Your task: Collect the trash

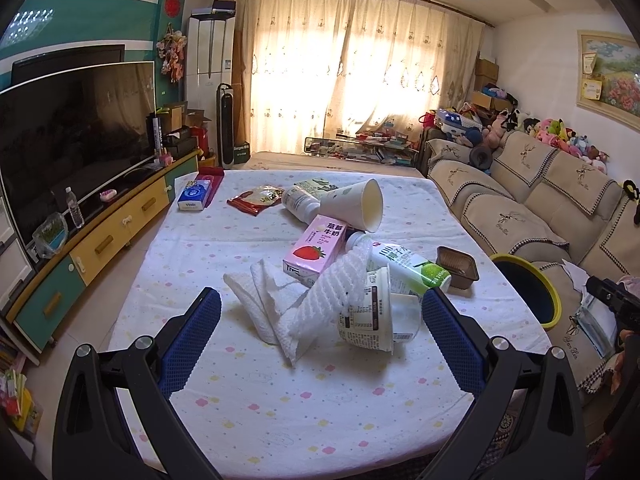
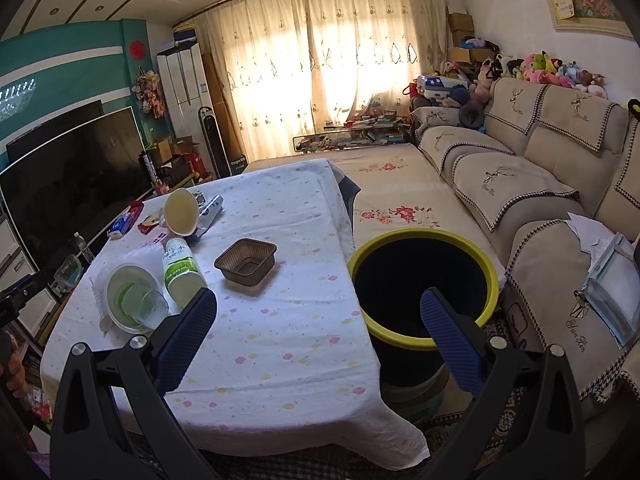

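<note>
Both your grippers, left (image 1: 322, 322) and right (image 2: 318, 320), hang spread and empty; beside the bin (image 2: 424, 280), collecting starts with the brown tray (image 2: 246, 262).

Left wrist view: looks from the near edge of the counter (image 1: 280, 420) along the left tool (image 1: 320, 320), facing the curtained window (image 1: 352, 72) — close over the heap of trash, television (image 1: 76, 128) on its left, sofa (image 1: 540, 208) on its right.
Right wrist view: sits further right and a little back, along the right tool (image 2: 318, 316), facing the same window (image 2: 320, 72) — near the counter's right corner (image 2: 360, 344), over the yellow-rimmed bin (image 2: 496, 280).
Shared: counter top, brown tray (image 1: 458, 266) (image 2: 246, 262), green-labelled bottle (image 1: 412, 268) (image 2: 180, 270), bin (image 1: 556, 300), sofa (image 2: 540, 184), television (image 2: 72, 176).
</note>
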A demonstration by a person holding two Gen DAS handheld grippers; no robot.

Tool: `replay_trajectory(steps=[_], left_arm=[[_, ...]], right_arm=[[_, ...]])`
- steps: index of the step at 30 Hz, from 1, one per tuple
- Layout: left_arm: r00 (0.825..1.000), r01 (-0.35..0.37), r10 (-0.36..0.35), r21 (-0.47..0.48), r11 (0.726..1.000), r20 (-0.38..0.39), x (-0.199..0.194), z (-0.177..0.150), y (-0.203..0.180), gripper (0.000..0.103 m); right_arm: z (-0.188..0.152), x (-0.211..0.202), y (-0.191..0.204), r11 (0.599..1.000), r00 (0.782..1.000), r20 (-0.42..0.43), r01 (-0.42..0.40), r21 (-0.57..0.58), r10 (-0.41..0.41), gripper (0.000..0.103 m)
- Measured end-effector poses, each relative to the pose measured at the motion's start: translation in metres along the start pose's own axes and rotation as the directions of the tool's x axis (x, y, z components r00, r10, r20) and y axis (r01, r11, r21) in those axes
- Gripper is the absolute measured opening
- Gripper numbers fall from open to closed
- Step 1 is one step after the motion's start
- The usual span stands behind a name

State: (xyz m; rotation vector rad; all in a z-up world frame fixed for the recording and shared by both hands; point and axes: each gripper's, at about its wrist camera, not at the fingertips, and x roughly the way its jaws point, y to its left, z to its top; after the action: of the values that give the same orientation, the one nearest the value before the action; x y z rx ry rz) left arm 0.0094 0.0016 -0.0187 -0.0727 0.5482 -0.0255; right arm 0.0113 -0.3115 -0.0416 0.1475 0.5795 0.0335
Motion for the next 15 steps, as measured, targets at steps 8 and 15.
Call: replay_trajectory(steps=[8,15], left_arm=[[1.0,-0.008,0.007,-0.035,0.999,-0.016,0.016,-0.001,0.017,0.099],[0.999,-0.001,0.0,-0.041,0.999,-0.034,0.031,-0.005,0.023,0.099]], right_arm=[[0.014,0.062,0.017,0.999,0.996,-0.085,-0.024,-0.029,0.022,0.097],[0.028,0.123,0.038,0.998,0.988,-0.152,-0.039,-0.05,0.031,0.086]])
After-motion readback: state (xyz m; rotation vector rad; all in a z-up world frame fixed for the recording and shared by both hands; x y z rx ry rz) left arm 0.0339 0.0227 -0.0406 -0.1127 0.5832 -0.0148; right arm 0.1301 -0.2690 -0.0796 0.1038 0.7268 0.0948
